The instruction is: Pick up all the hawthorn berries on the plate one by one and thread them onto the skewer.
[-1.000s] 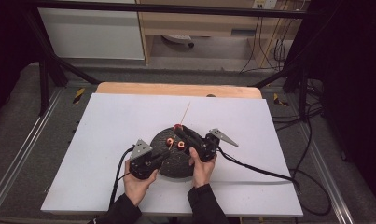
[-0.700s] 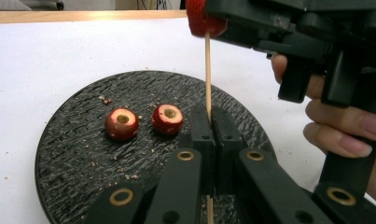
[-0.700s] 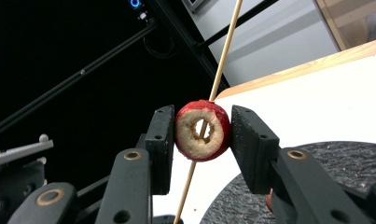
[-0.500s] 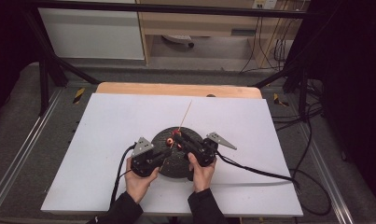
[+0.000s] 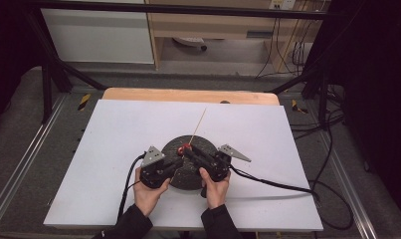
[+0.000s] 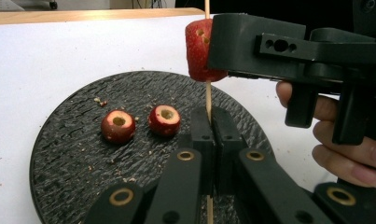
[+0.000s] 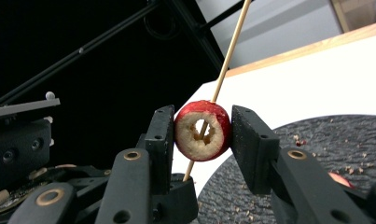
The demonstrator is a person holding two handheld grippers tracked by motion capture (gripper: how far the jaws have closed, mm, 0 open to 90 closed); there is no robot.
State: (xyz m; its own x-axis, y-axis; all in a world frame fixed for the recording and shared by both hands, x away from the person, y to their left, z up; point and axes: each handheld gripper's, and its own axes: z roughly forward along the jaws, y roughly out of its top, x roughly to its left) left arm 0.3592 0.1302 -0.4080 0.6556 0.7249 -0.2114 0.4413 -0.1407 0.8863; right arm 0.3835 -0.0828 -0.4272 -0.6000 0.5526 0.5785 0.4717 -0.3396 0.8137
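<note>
High view: at the lower centre of the frame, two hands bring their grippers together over a round dark plate (image 5: 204, 144) on a white table (image 5: 113, 134). The left gripper (image 5: 174, 164) lies left of centre, the right gripper (image 5: 188, 151) just right of it, and a thin wooden skewer (image 5: 198, 125) slants from them toward the upper centre.

Left gripper view: the jaws, at the bottom centre, are fully closed and pinch the skewer (image 6: 207, 95), which stands upright. Higher on the stick, at the upper centre, sits a red cored fruit (image 6: 198, 51), threaded through; the other gripper's black body reaches it from the right. Two further cored fruits (image 6: 118, 126) (image 6: 164, 119) rest side by side on the plate (image 6: 59, 158) at centre left, among crumbs.

Right gripper view: at the centre, the jaws are nearly closed and press on either side of the threaded fruit (image 7: 203, 130), its hollow core facing the camera with the skewer (image 7: 230, 51) passing through it toward the top of the frame.
</note>
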